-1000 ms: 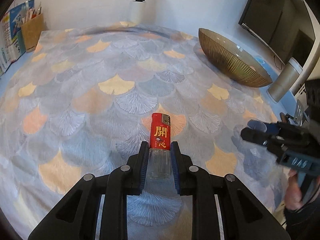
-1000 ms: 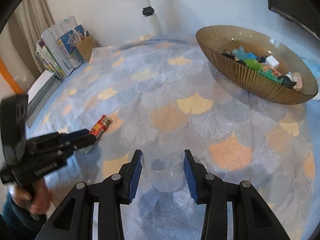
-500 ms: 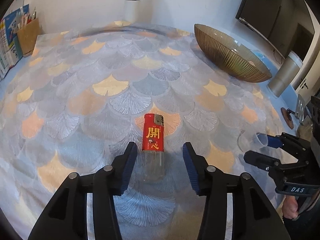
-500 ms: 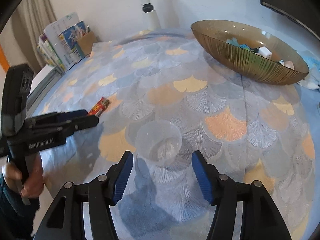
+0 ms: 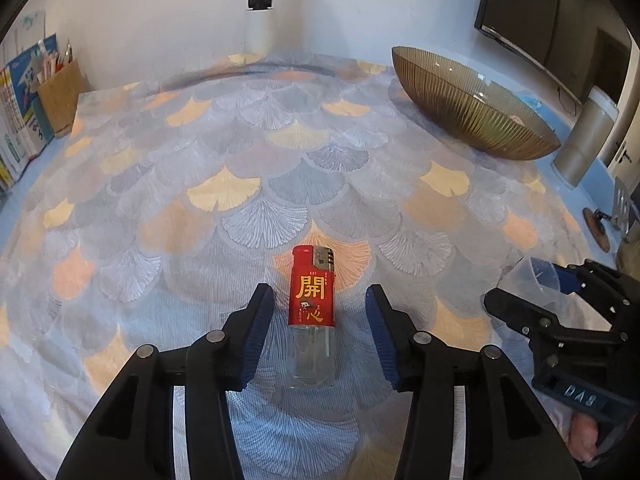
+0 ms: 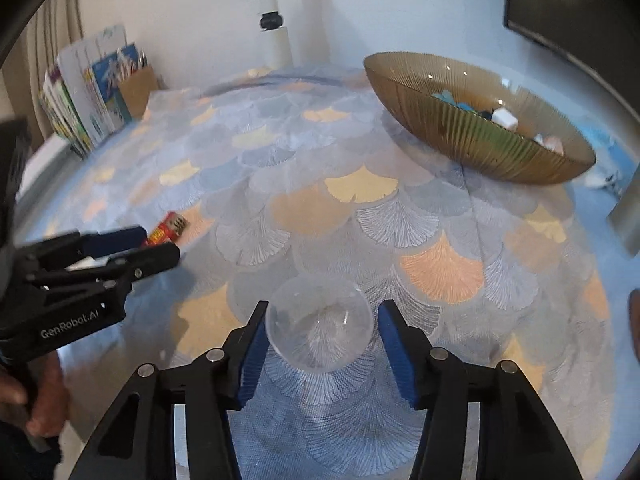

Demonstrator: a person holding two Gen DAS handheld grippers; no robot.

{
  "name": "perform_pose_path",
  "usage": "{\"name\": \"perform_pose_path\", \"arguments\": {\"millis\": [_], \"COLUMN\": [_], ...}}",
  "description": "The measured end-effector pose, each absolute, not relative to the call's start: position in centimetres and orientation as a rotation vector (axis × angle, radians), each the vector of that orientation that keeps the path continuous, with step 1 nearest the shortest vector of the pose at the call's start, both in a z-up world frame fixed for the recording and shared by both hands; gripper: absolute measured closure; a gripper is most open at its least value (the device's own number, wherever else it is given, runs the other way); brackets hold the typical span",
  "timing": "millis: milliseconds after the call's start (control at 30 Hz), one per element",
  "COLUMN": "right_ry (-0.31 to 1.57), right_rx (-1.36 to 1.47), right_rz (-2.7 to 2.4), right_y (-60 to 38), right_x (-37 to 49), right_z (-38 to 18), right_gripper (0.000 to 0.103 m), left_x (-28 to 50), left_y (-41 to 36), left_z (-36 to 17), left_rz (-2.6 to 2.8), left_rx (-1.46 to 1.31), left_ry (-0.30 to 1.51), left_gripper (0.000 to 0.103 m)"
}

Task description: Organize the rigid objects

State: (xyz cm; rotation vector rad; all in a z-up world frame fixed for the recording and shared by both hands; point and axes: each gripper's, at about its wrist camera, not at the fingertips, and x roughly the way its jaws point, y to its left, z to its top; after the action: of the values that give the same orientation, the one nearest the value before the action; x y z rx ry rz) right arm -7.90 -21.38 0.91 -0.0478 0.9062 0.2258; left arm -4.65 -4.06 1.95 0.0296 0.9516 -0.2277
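A red lighter (image 5: 312, 296) with a clear lower half lies on the patterned cloth, between the fingers of my left gripper (image 5: 319, 294). That gripper is open, with a gap on each side of the lighter. A clear plastic cup (image 6: 320, 328) stands upright on the cloth between the blue pads of my right gripper (image 6: 324, 308). Its jaws are closing and sit just off the cup's rim. The right wrist view also shows the left gripper (image 6: 158, 245) and the lighter (image 6: 168, 226). A ribbed amber glass bowl (image 6: 460, 136) holding several small objects sits far right.
Books and a cardboard box (image 6: 136, 88) stand at the back left edge. A white post (image 5: 260, 20) rises at the back. A grey cylinder (image 5: 584, 140) and a dark screen (image 5: 552, 40) are on the right beyond the bowl (image 5: 460, 112).
My left gripper opened and let go of the lighter, which now lies on the cloth. My right gripper released the cup, spread wide, then narrowed around it again.
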Motion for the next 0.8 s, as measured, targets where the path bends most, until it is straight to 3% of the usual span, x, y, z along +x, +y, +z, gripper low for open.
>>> {"name": "perform_pose_path", "arguments": {"millis": [467,567,600,667,700,800], "right_ry": [0.917,0.913,0.910,0.904,0.898,0.874], "right_rx": [-0.007,0.003,-0.002,0.001,-0.001,-0.024], "right_rz": [0.232,0.214,0.210,0.233,0.238,0.243], "right_y": [-21.6,-21.9,-21.9,-21.9,-21.9,-21.6], "right_x": [-7.6,-7.6,-7.6,-7.8,-7.8,-8.1], "right_z": [1.1,1.2,1.2,1.3,1.3,1.9], "right_gripper": [0.049,0.059,0.067,0.067,0.067,0.067], "left_x": [-4.8,-4.9,-4.9,-5.0,-5.1,-5.5], "left_y": [-4.6,-4.8,-4.9,-5.1,-5.2,-5.5], "left_z": [2.0,2.0,2.0,2.0,2.1,2.6], "left_rz": [-0.219,-0.218,-0.219,-0.232,-0.236,-0.261], "left_rx": [0.068,0.078,0.083,0.093,0.100,0.106], "left_ry": [0.948,0.946,0.943,0.939,0.936,0.910], "left_gripper": [0.058,0.058,0.064,0.072,0.081,0.083]}}
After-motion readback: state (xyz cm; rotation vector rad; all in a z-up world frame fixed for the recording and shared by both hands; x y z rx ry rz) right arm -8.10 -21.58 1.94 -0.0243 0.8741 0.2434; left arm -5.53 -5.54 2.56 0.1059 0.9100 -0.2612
